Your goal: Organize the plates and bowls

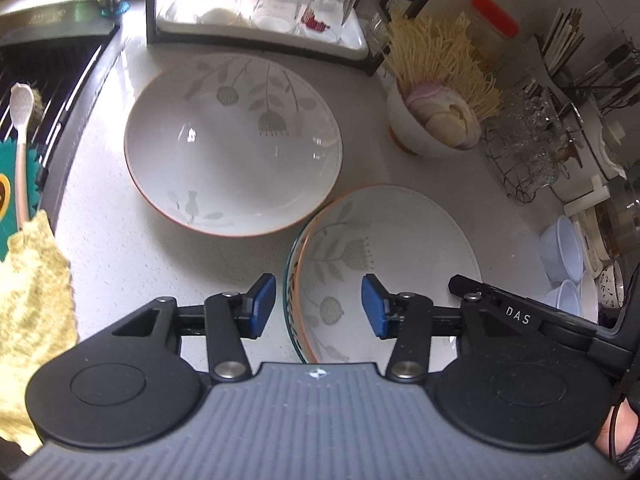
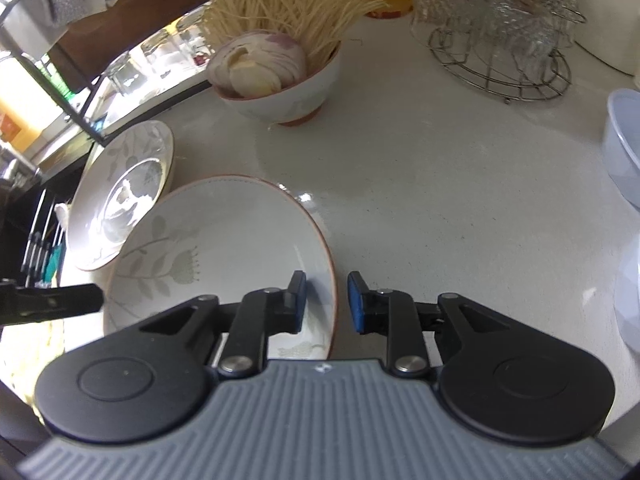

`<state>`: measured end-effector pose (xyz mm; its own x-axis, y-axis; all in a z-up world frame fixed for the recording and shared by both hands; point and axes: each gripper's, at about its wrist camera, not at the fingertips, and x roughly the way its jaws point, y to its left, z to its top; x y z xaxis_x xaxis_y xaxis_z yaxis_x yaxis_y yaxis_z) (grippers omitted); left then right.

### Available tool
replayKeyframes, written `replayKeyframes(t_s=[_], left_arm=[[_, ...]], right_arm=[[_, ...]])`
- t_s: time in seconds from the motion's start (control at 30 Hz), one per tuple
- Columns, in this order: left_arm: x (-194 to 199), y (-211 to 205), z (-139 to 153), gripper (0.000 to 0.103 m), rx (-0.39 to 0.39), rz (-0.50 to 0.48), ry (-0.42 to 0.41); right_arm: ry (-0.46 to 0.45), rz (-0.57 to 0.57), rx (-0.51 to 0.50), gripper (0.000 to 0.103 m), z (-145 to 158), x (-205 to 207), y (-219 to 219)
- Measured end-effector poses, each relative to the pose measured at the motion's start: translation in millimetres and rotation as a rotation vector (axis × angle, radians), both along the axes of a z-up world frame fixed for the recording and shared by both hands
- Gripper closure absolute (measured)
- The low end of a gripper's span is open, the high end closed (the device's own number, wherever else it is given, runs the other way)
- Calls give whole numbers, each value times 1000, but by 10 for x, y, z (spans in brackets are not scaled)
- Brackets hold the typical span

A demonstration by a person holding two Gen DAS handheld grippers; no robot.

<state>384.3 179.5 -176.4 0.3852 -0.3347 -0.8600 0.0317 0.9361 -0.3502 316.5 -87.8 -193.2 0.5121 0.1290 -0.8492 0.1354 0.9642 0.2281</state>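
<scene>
At six o'clock on the tabletop, the left gripper hangs with jaws apart over a patterned bowl's rim. The right gripper, jaws parted, straddles its opposite rim untouched. A larger bowl sits at eleven o'clock.

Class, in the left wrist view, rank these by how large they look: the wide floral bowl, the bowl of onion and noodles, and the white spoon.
1. wide floral bowl, clearly largest.
2. bowl of onion and noodles.
3. white spoon, the slimmest, though fisheye stretching at the picture's edge makes its length unsure.

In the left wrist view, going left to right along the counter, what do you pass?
Yellow cloth → large floral bowl → bowl of onion and noodles → wire rack of glassware
</scene>
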Motion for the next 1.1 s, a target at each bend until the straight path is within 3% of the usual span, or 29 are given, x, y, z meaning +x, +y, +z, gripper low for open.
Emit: replayKeyframes(t_s=[0.33,0.7,0.83,1.1], left_arm=[[-173,164,498,50,21,-55,-154],[-495,209,1083,50,64,-94,-297],[-619,99,1248,50,92,-87,-332],[-965,-253,1509,50,123,-45,-383]], right_arm=[[-172,-115,32,77,620,-388,82],[-369,-136,20,76,1294,-866,240],[-395,-106,34,76,1484,-959,208],[-437,76,-3,77,1769,-1204,171]])
